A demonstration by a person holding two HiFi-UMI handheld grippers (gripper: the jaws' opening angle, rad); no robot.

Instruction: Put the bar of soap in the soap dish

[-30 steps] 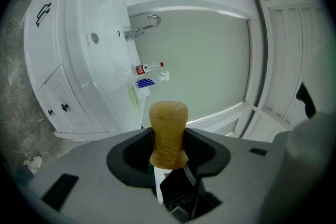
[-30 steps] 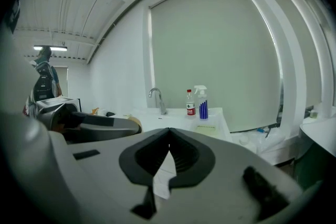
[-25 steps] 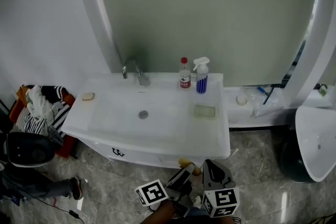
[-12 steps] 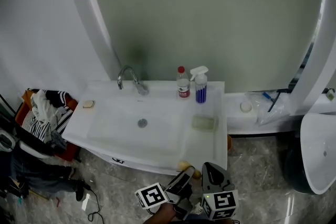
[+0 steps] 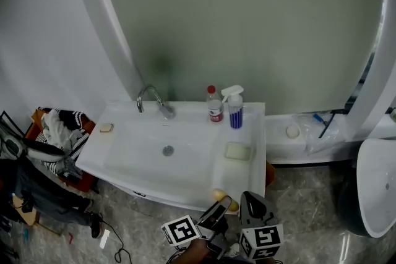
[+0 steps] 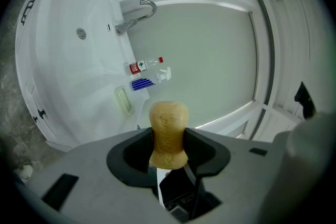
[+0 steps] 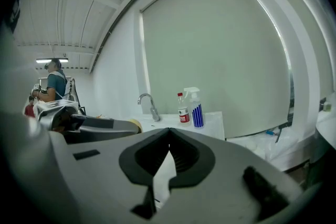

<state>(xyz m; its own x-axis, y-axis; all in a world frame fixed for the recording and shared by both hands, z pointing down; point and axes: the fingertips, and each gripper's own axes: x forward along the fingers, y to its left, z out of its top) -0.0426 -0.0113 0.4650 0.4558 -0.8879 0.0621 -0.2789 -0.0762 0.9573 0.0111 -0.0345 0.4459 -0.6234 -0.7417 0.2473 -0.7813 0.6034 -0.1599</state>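
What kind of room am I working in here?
Most likely a bathroom: a white washbasin with a chrome faucet, a soap dish and a spray bottle on its ledge. The bar of soap held in the left gripper fits that.

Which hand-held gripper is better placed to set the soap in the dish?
Left. The left hand-held gripper is shut on the bar of soap, with the soap dish ahead on the sink; the right hand-held gripper is shut and empty.
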